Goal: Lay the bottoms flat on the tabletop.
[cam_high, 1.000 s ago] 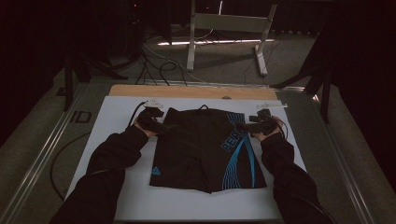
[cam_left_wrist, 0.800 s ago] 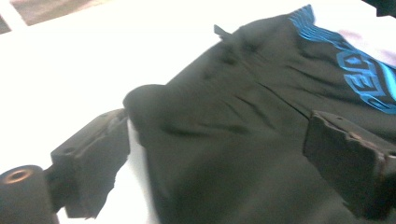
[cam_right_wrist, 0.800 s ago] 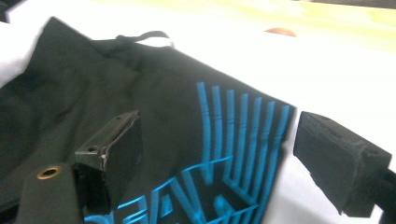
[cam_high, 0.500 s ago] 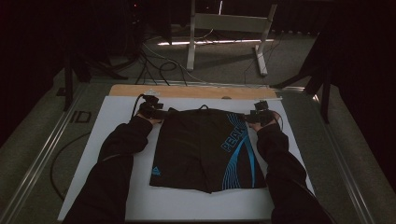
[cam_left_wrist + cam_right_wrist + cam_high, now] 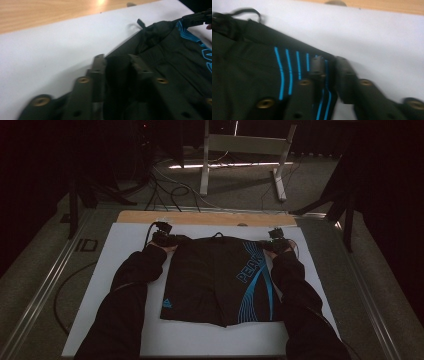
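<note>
White tabletop point(image 5: 125, 250): black shorts point(image 5: 215, 280) lie flat. Left tongs point(image 5: 116, 75) and right tongs point(image 5: 329, 75), just closing, clamp the waistband corners. Soft, light fabric; hold both corners together.

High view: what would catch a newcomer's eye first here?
Black shorts with bright blue stripes and lettering lie flat on a white sheet over the table. The left gripper and right gripper have just closed their jaws on the two corners of the waistband at the far edge.
</note>
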A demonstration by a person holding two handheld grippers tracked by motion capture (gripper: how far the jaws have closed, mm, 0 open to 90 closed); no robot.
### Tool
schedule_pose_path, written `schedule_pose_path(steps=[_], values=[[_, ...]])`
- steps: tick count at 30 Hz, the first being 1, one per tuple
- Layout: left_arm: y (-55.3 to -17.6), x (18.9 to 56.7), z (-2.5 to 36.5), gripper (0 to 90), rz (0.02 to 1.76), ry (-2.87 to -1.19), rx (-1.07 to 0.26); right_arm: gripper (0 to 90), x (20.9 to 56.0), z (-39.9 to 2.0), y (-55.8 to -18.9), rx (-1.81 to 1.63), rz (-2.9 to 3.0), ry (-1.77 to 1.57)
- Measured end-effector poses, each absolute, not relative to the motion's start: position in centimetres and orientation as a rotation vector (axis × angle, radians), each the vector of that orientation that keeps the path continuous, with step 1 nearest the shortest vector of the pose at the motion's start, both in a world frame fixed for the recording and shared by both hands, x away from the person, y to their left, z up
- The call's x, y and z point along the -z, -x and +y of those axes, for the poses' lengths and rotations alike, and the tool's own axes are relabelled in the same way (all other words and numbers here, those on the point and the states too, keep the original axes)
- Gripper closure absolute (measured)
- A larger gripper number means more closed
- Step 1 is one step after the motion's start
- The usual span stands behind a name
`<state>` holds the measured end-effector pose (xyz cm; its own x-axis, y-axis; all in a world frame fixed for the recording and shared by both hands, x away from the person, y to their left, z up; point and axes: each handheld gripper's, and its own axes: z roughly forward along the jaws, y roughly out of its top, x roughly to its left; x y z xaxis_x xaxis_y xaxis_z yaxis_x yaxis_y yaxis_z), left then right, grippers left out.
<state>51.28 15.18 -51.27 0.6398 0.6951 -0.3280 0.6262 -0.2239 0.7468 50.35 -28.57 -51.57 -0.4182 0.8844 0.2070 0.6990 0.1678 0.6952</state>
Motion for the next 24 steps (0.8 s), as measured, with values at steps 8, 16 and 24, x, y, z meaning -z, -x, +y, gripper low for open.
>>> schedule_pose_path(steps=[8, 16, 24], values=[[-50.6, 50.3, 15.4, 79.3, 1.012, -1.867, -0.158, 82.7, 50.0, -29.5, -50.4, -1.243, 2.117, -1.562], [-51.3, 50.7, 15.0, 79.1, 1.067, -1.867, -0.267, 83.0, 49.3, -27.9, -51.4, -1.152, 2.058, -1.533], [-52.0, 50.8, 14.0, 79.1, 1.051, -1.906, -0.306, 83.0, 50.6, -27.4, -52.6, -1.03, 2.029, -1.641]])
